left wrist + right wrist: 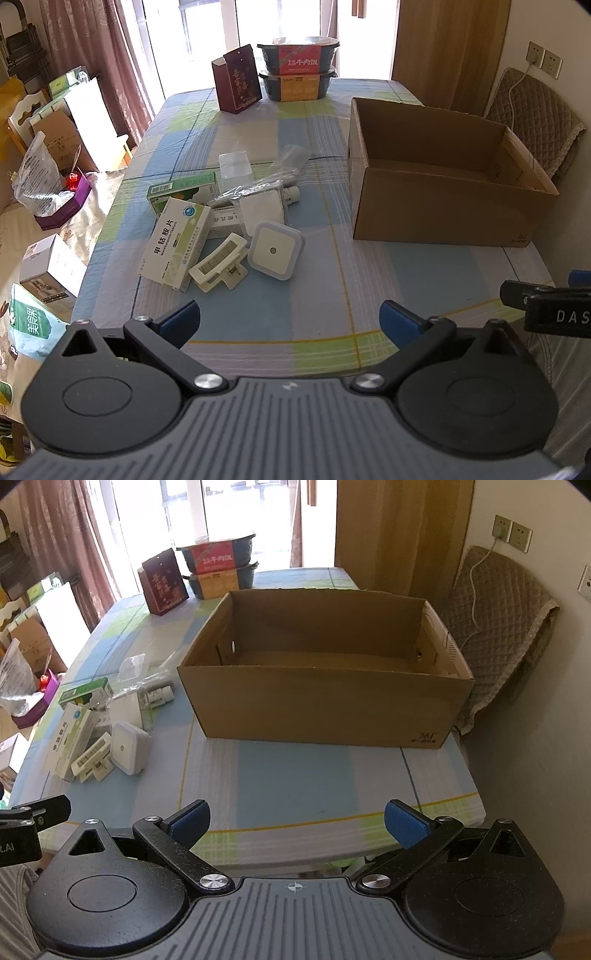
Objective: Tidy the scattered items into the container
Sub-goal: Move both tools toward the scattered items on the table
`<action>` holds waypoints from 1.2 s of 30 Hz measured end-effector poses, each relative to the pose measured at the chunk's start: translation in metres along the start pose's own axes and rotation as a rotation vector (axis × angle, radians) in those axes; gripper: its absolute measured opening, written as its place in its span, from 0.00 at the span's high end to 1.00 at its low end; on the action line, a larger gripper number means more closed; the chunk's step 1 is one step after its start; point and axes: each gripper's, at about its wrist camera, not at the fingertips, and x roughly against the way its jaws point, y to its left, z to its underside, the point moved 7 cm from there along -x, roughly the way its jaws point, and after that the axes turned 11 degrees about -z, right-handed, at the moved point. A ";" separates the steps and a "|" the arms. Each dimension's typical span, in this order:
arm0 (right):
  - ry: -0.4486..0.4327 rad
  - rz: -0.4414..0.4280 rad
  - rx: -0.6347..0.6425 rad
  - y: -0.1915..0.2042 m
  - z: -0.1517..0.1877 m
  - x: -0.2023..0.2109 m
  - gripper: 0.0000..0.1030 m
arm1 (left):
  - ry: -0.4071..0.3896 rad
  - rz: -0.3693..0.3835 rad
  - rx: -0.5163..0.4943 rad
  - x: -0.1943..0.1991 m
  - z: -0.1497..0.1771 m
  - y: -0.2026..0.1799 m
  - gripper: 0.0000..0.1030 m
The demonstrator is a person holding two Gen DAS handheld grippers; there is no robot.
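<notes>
Nothing has gone into the cardboard box (325, 705) as far as either view shows — its floor looks bare, though the near wall hides the front strip of it. The box stands open-topped on the right side of the bench (332, 280), well apart from the pile.

The scattered items lie together in a loose heap left of the box. Nearest the front are a white square night light (275, 251) and a cream hair clip (218, 266), touching or nearly so. Just left of them a white medicine box (173, 245) lies tilted, with a green medicine box (183, 190) behind it. Further back sit a small white bottle (291, 195) on its side, some clear plastic wrapping (284, 162) and a clear plastic cup (235, 170); other small cartons are partly buried and hard to tell apart.

The left gripper (290, 323) hovers over the near edge of the bench, its jaws spread wide and holding nothing, aimed roughly at the pile. The right gripper (297, 821) hangs likewise at the near edge facing the box, jaws spread and empty.

So the task looks to be at its very start: every item is yet to be picked up and carried across — the night light or hair clip seem the easiest first reach
</notes>
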 end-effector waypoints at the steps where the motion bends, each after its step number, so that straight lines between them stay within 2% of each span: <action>1: 0.000 -0.001 0.000 0.000 0.000 0.000 0.00 | 0.000 0.000 0.000 0.000 0.000 0.000 0.01; 18: 0.012 -0.012 0.017 0.007 0.005 -0.007 0.00 | 0.012 -0.006 0.007 -0.005 0.002 0.004 0.01; 36: 0.050 -0.022 0.095 0.027 0.003 -0.022 0.00 | 0.044 -0.013 0.051 -0.021 0.004 0.020 0.01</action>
